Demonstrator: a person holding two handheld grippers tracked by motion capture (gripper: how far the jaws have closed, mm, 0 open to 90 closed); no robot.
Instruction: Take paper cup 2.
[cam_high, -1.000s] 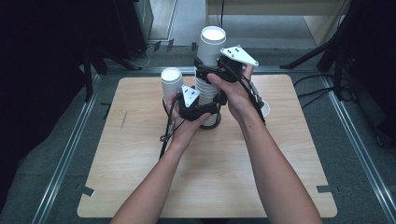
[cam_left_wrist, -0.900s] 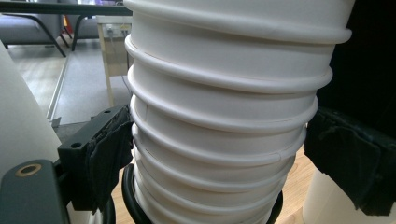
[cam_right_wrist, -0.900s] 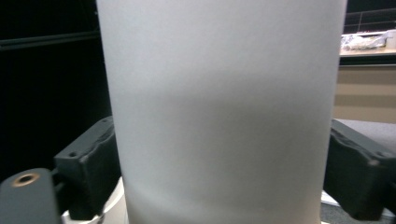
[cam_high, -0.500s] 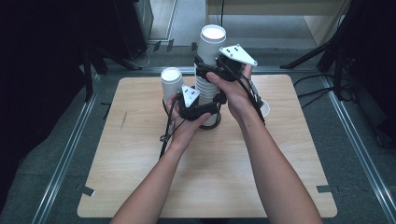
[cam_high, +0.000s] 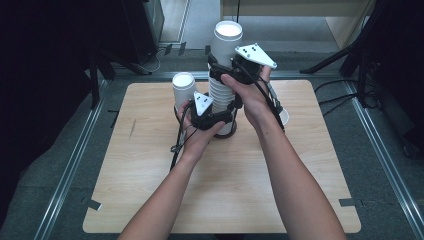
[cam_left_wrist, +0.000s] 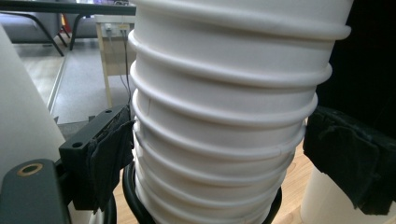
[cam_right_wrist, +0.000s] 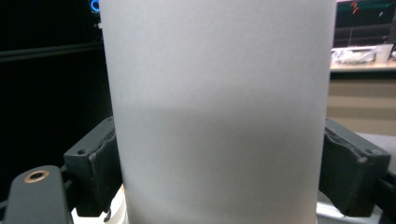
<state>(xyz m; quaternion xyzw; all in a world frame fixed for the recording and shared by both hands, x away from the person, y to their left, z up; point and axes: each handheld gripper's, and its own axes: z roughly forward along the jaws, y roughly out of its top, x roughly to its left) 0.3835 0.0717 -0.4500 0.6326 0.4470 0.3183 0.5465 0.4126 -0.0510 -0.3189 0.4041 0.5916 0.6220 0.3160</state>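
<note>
**White paper cups stacked tall, one claw low and one claw high**

White paper cups form a tall stack (cam_high: 222, 97) that stands near the far middle of the wooden tabletop (cam_high: 150, 200) in the high view. The left claw (cam_high: 212, 117) is at the lower part of this stack, with the person's left hand (cam_high: 197, 137) behind it. The right claw (cam_high: 225, 75) is higher, around the top cup (cam_high: 226, 42), which rises above the rest. A single cup (cam_high: 183, 90) stands just beside the stack, on its left.

In the left gripper view, the ribbed rims of the stack (cam_left_wrist: 224, 116) sit between the two black jaws. The left pad touches the rims; the right pad lies against the side of the stack, so the left claw (cam_left_wrist: 215, 154) grips the stack. Another white cup (cam_left_wrist: 23, 116) is at the left edge.

In the right gripper view, the smooth wall of the top cup (cam_right_wrist: 219, 112) stands between the jaws. The jaws have just been closing, and both pads now meet the cup, so the right claw (cam_right_wrist: 219, 172) grips it.
</note>
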